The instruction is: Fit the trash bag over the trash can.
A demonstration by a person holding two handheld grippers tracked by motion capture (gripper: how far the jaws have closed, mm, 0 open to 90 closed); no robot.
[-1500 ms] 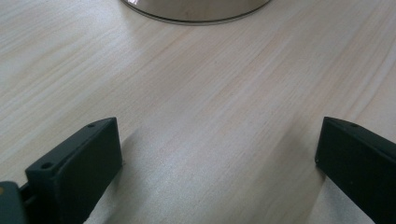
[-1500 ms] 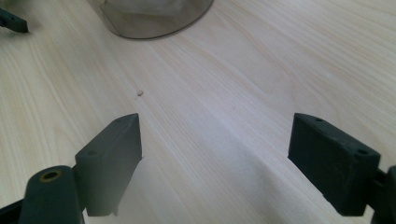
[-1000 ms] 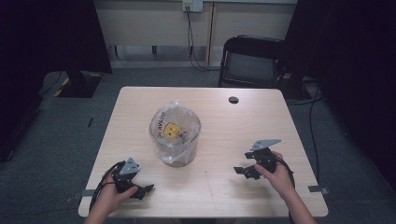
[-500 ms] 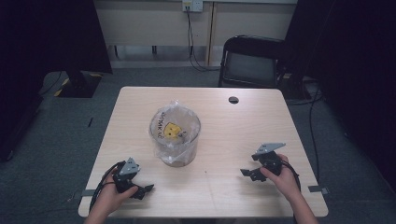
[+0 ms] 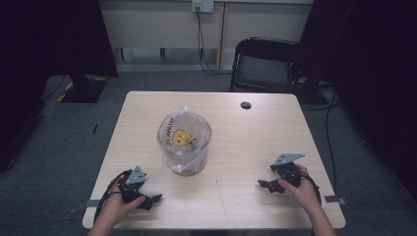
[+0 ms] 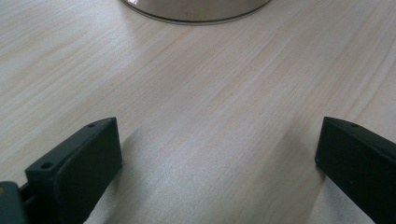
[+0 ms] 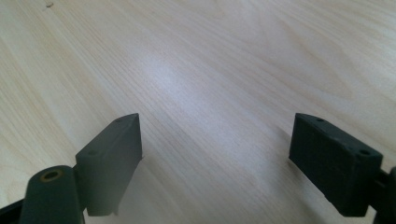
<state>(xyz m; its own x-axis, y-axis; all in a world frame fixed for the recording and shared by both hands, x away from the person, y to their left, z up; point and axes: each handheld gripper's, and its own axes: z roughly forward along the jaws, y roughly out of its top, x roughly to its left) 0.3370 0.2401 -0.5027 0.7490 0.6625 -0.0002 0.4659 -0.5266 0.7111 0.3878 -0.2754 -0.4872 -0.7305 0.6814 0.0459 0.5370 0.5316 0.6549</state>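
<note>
Your left hand-held gripper (image 5: 153, 198) and right hand-held gripper (image 5: 264, 185) rested near the table's (image 5: 255, 137) front edge, jaws apart and empty. The bag-lined container (image 5: 184, 142) stood upright beyond them at mid-table, nearer your left hand-held gripper, ahead and to its right.

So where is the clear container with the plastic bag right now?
In the high view the clear container stands left of the table's middle, nearer the left gripper than the right gripper, touching neither; its base rim shows along the left gripper view's top edge.
</note>
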